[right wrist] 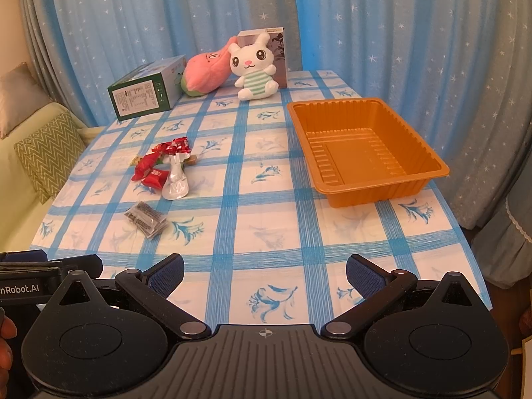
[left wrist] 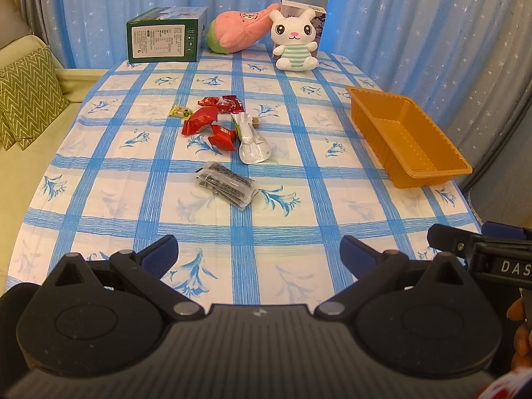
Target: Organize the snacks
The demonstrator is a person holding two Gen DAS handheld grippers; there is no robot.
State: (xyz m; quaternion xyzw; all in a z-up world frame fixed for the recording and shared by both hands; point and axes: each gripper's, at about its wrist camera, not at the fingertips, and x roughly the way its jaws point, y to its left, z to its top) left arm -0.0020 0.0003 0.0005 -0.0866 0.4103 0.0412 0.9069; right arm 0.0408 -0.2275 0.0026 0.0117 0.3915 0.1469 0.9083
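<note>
Green candy (right wrist: 134,159) half hidden, red wrappers (right wrist: 146,166)

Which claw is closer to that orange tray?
The right claw. The orange tray lies ahead of it, slightly right. From the left claw it sits farther off to the right, beyond the right claw.

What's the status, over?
Left gripper and right gripper both open, holding nothing, at near table edge. Snacks all loose on tablecloth; orange tray unfilled. Path clear; plush toys and boxes at far edge.
</note>
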